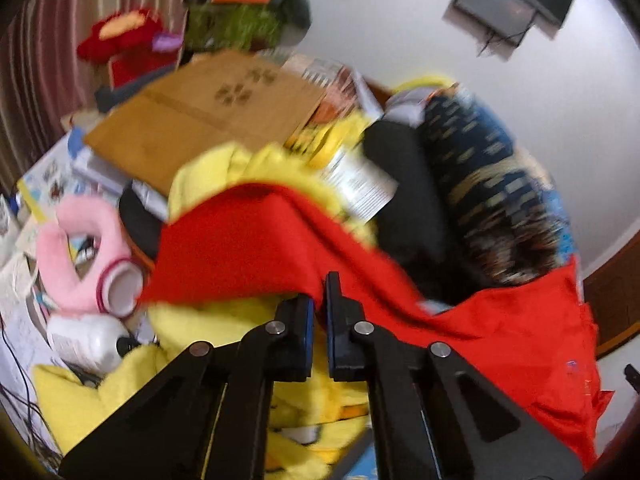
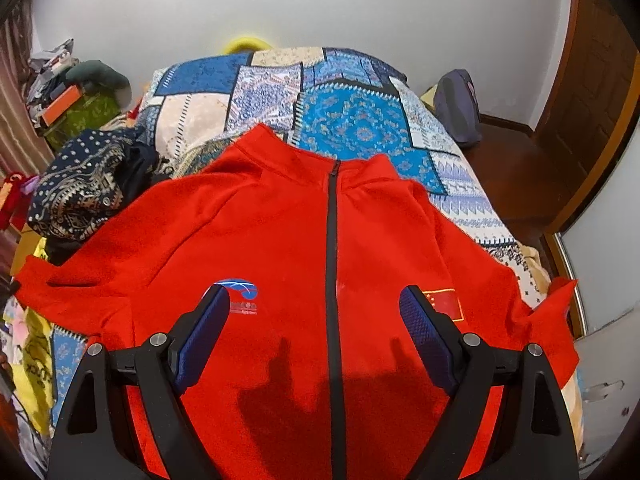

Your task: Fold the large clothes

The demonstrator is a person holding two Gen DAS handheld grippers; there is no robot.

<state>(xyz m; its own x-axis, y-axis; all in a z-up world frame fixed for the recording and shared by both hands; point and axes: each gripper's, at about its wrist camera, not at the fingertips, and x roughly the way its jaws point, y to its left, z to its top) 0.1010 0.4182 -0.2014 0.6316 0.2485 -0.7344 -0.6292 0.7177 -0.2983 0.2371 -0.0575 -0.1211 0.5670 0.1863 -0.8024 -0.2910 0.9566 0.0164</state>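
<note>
Jacket: your red jacket [image 2: 280, 232] looks soft and floppy; take it by sleeve edges.
Left gripper [image 1: 320, 300]: jaws pinch its sleeve.
Right gripper [image 2: 316, 308]: jaws wide, empty.

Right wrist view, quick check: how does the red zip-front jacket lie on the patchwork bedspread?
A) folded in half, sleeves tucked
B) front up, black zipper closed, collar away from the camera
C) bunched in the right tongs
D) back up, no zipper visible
B: the red zip-front jacket lies spread front up on the patchwork bedspread, its black zipper closed up to the far collar, below the open right tongs.
</note>
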